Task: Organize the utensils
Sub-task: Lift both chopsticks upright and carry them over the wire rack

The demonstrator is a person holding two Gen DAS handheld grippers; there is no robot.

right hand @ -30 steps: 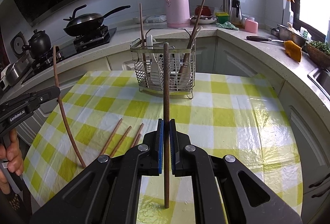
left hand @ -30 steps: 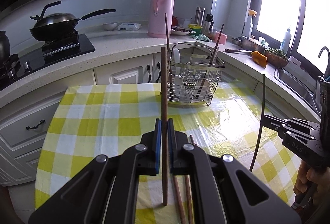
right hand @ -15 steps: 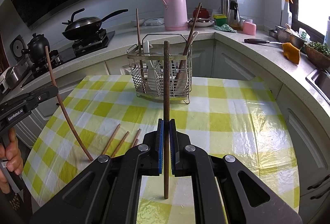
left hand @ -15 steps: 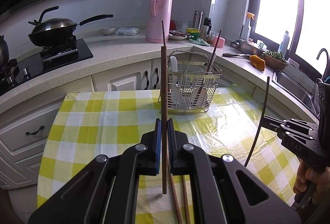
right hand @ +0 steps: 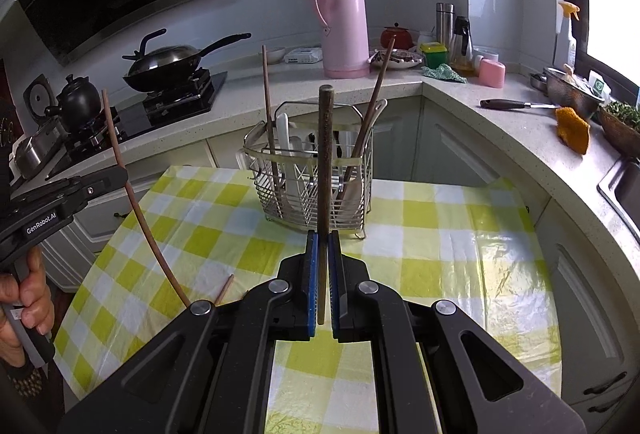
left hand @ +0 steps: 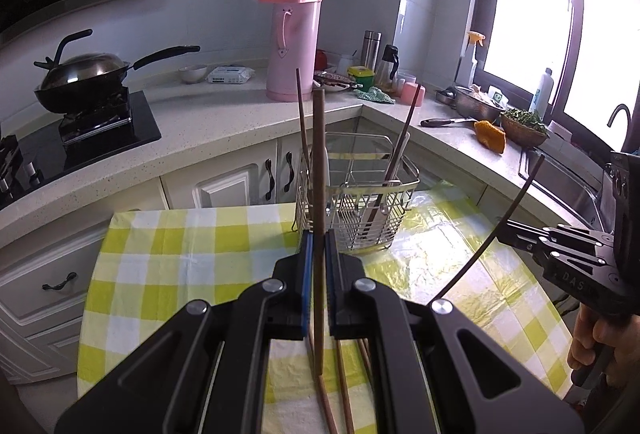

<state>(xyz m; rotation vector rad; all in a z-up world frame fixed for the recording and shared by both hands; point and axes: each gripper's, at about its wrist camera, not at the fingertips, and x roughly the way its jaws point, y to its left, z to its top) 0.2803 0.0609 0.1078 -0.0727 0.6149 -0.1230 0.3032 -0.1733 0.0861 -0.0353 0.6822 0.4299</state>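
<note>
1. Left gripper was clamped on a brown chopstick, held upright, jaws closed down to the stick's width. Lower tip hung above the checked tablecloth, near side of the wire caddy.
2. Right gripper was likewise pinched tight on a darker chopstick, upright, in front of the caddy's middle.
3. Caddy sat at the far end of the table and already held two slanted chopsticks and pale utensils.
4. Risk: both sticks were gripped low, so the long upper part could pivot in the pads and tip out of line.
5. Risk: the stick tip could catch the caddy rim or its wires and nudge the light caddy toward the far edge.
6. Risk: both grippers closing on the caddy together could knock sticks or bodies against each other.
7. Loose chopsticks lay on the cloth under the left gripper; a dropped stick could roll among them or off the table.
</note>
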